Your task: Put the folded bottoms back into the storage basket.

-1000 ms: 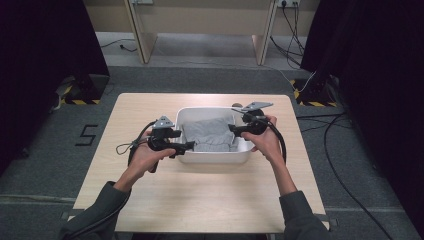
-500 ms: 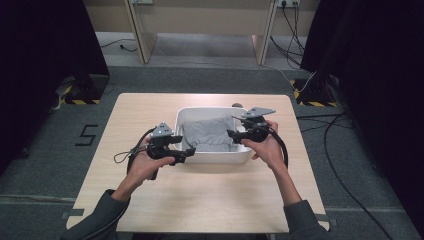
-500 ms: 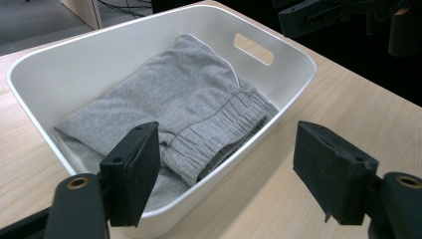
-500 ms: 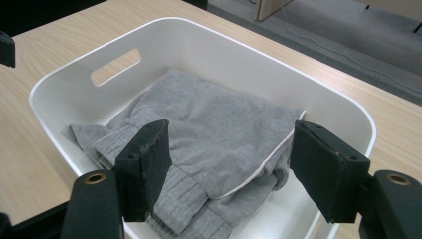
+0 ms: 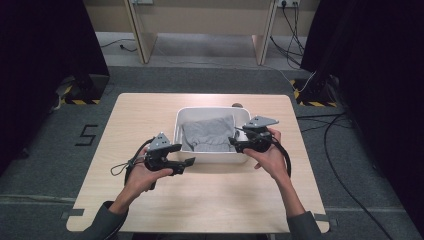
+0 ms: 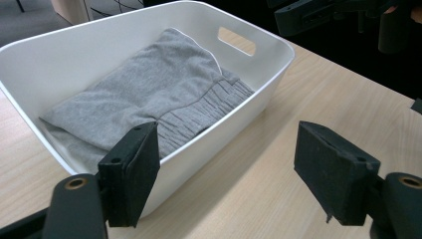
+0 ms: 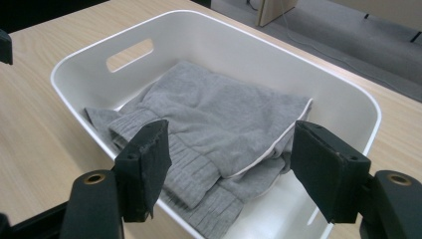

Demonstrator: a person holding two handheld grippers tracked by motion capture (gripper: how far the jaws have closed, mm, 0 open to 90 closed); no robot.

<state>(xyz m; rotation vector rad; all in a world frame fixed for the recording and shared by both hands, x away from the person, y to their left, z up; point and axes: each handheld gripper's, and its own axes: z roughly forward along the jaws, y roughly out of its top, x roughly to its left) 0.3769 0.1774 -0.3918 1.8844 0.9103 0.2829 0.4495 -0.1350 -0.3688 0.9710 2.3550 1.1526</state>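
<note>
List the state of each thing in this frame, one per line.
Grey garment: folded, lying inside the bin, untouched.
White bin: upright on the table, holding the garment.
Left tool: open, nothing between its jaws, at the bin's near corner.
Right tool: open, empty, over the bin's rim.
Table: bears the bin.
</note>
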